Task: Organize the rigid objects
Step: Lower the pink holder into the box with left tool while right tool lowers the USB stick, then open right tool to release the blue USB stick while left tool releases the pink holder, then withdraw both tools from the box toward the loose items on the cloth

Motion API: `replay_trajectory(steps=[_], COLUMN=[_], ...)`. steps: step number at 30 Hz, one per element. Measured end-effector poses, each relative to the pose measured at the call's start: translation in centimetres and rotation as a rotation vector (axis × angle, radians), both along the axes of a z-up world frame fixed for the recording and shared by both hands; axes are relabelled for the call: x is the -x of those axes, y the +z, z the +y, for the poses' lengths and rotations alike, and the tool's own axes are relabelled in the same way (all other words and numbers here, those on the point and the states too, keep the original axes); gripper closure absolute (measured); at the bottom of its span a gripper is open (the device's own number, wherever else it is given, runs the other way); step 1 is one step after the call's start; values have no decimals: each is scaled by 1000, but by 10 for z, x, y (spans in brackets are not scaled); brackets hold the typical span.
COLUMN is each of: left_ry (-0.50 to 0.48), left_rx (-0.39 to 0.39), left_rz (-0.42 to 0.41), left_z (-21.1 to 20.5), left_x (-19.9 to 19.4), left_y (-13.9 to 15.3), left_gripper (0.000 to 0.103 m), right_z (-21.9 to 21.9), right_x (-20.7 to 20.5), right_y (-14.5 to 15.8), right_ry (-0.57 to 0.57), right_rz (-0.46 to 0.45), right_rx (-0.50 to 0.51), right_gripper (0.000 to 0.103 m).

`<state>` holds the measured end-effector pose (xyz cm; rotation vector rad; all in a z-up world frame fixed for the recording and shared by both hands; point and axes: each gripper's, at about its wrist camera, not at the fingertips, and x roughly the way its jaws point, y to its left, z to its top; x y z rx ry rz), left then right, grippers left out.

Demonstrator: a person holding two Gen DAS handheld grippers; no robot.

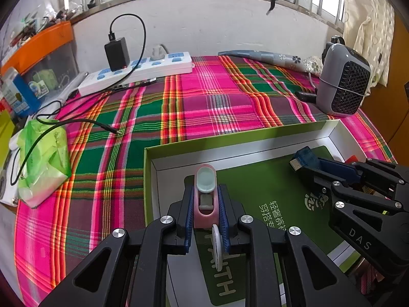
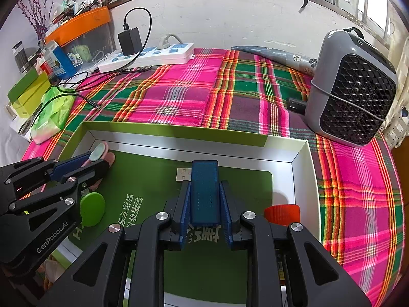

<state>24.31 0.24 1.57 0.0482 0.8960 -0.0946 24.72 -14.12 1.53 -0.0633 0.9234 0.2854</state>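
A green and white shallow box (image 1: 255, 142) lies on the plaid cloth; it also shows in the right wrist view (image 2: 304, 168). My left gripper (image 1: 205, 197) is shut on a pink gadget (image 1: 205, 189) with a pale oval cap, held over the box's left part; both show from the side in the right wrist view (image 2: 98, 161). My right gripper (image 2: 204, 192) is shut on a blue USB adapter (image 2: 204, 192) with a metal plug, over the box's middle; it shows in the left wrist view (image 1: 305, 158). A green disc (image 2: 92, 208) and a red cap (image 2: 281, 213) lie in the box.
A white power strip (image 1: 143, 70) with a black charger (image 1: 116, 53) and cables lies at the back left. A green tissue pack (image 1: 43, 161) sits at the left edge. A grey fan heater (image 2: 355, 87) stands at the right. An orange bin (image 2: 81, 29) stands at the back left.
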Motion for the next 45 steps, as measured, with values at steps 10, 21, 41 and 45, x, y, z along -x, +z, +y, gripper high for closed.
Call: replay_trajectory(steps=[10,21,41,45], left_ry=[-6,-4,65,86], left_rx=[15,8,29,-16], left_rz=[-4,-22,-120,-152], left_z=[-1,-1,12,13], left_x=[3,13,74,91], left_y=[4,12,44,49], left_gripper=[77,73,73,73], right_z=[-1,-3,-7,-7], right_x=[2,10,61,75], right_y=[3,9,37,41], right_ry=[-5,-17,-18,-16], right_rz=[-8,-24,-100,-108], right_rx=[-12,-18,-46,-51], right_gripper=[66,66,66,66])
